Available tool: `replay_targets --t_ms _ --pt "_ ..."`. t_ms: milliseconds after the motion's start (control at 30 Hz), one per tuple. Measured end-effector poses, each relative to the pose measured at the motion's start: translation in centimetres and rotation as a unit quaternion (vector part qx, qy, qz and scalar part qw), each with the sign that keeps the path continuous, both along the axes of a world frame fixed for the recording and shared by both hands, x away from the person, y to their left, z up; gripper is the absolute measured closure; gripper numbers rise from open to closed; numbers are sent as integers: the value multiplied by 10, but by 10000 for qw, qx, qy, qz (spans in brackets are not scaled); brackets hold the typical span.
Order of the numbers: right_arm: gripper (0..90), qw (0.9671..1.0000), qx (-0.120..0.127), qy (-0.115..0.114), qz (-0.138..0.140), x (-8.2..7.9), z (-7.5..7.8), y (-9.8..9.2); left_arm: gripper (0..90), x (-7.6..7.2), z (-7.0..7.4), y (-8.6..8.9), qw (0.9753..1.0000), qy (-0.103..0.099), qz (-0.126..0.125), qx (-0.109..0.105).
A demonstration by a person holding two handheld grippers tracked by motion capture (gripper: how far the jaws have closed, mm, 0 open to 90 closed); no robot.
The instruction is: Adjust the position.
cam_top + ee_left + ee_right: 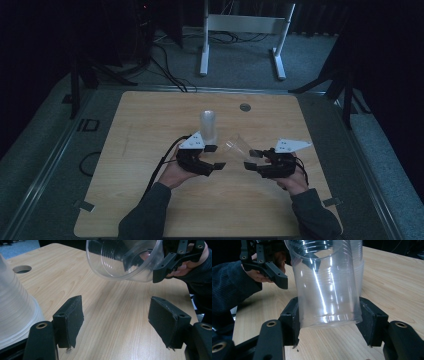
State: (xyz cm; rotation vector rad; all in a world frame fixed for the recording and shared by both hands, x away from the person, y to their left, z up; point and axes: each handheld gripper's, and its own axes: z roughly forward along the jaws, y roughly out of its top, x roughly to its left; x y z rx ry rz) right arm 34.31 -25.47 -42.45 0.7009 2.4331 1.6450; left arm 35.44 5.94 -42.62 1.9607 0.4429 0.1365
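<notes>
Clear plastic cup [237,148], clamped near its base in the right tool [256,160], lay tilted just right of the cup stack [208,125], mouth toward the left tool [214,156], whose jaws gaped empty.

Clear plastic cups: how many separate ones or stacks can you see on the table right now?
2. A single cup is tilted in the right gripper, off the table. A nested stack stands upside down behind the open left gripper; its cup count is unclear.
</notes>
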Motion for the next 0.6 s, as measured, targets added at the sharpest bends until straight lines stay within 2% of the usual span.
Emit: replay_targets --t_ms 600 --pt "419 9998 178 23 18 0 -3 1 281 2 -1 -2 9996 111 -92 -251"
